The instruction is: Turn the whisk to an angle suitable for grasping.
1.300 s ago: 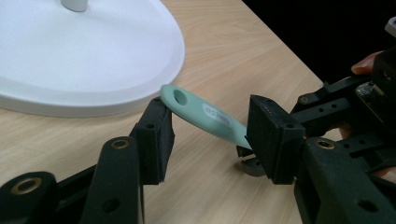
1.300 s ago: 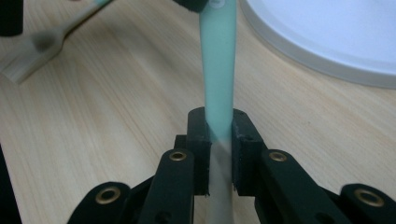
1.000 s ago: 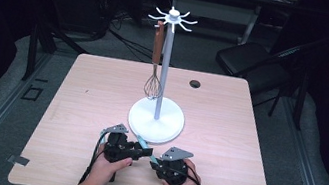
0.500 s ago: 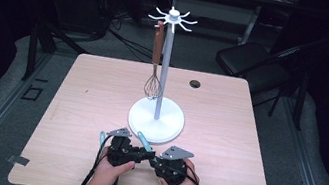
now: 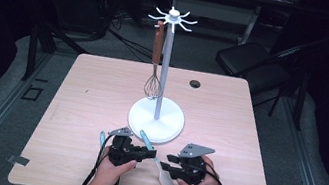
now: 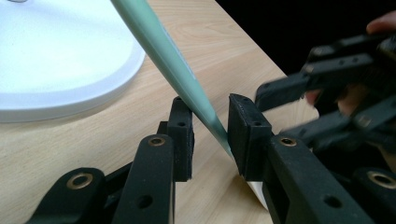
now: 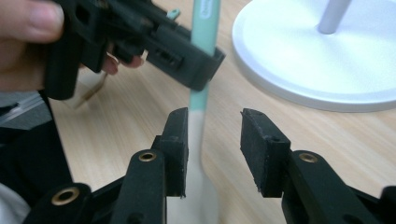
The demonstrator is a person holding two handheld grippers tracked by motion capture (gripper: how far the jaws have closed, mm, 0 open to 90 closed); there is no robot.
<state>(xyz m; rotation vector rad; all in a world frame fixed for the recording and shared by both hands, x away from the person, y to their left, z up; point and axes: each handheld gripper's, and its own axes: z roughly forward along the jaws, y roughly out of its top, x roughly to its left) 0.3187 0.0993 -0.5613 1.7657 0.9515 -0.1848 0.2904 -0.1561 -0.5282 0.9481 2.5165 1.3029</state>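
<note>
Handing the spatula [image 5: 156, 164] across, right to left.
Left gripper [image 5: 146, 154] is clamping its green handle; right gripper [image 5: 166, 168], jaws just opening, is letting go — next, lifting toward the rack [image 5: 156, 116] at twelve o'clock.

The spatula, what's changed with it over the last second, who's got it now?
The spatula has passed hands: the left gripper has just closed on its mint handle, and the right gripper has just opened and let go, jaws either side of the neck. The whisk, stand and table are unchanged.

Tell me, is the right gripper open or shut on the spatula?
Open. The right gripper has just been opening; the spatula stands between its jaws, with a gap at one pad.
</note>
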